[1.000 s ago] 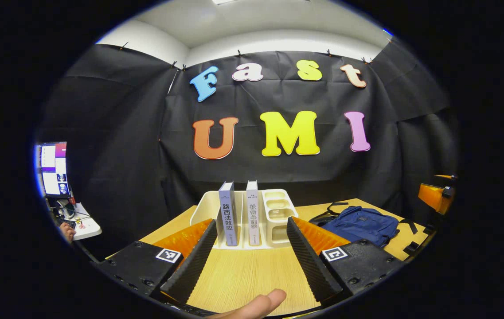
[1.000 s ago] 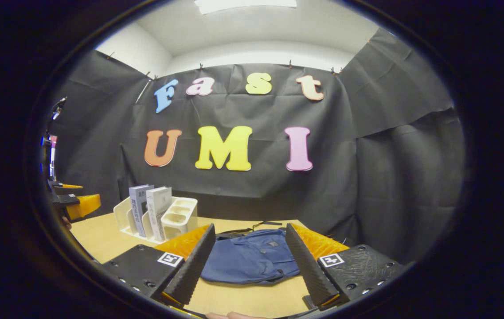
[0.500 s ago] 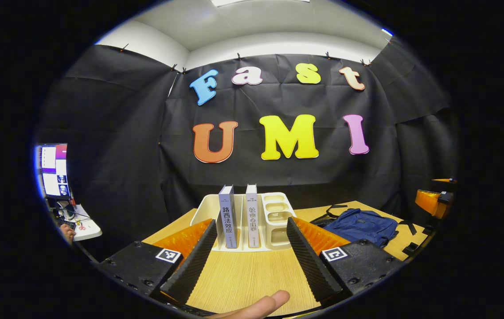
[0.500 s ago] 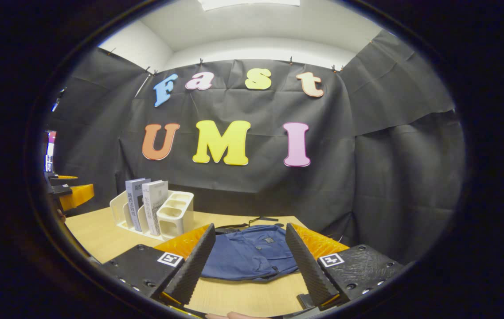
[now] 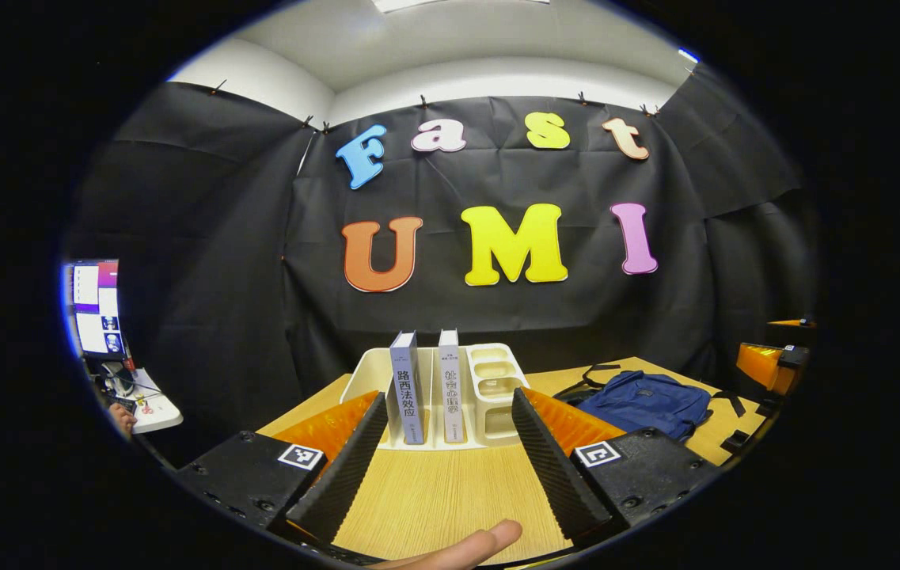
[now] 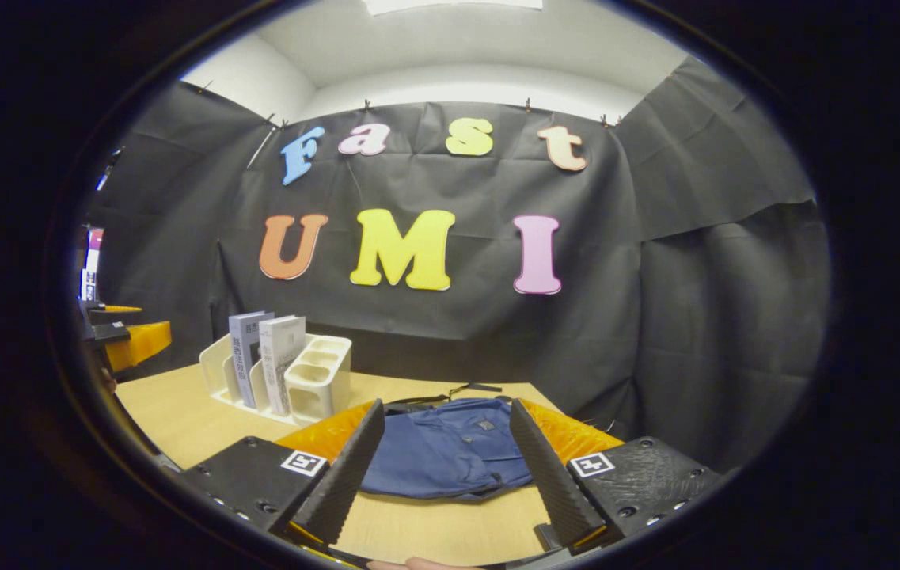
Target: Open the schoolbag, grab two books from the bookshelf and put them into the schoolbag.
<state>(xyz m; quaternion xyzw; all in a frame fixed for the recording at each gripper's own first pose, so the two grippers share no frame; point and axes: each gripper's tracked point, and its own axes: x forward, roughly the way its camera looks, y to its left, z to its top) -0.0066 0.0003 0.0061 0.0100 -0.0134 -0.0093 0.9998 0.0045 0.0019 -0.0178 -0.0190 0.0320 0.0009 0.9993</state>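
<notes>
- Two books, a grey-spined one [image 5: 407, 385] and a white-spined one [image 5: 450, 385], stand upright side by side in the white bookshelf [image 5: 365, 372] on the wooden table [image 5: 450, 495]; nothing has been taken from it.
- To the right of the bookshelf, well apart from it, the blue schoolbag [image 6: 446, 447] lies flat and looks zipped shut, straps trailing behind it.
- Right gripper [image 6: 444, 465] hangs above the table with its fingers spread wide and empty, lined up on the schoolbag; compared with a second ago the bag sits slightly higher and nearer in the right gripper view, so this hand has crept toward it. My reading: opening the bag is the step about to start.
- Left gripper [image 5: 446, 455] faces the bookshelf, fingers parted and holding nothing; its view has barely shifted since the earlier frame.
- A monitor [image 5: 95, 307] glows far left of the bookshelf.
</notes>
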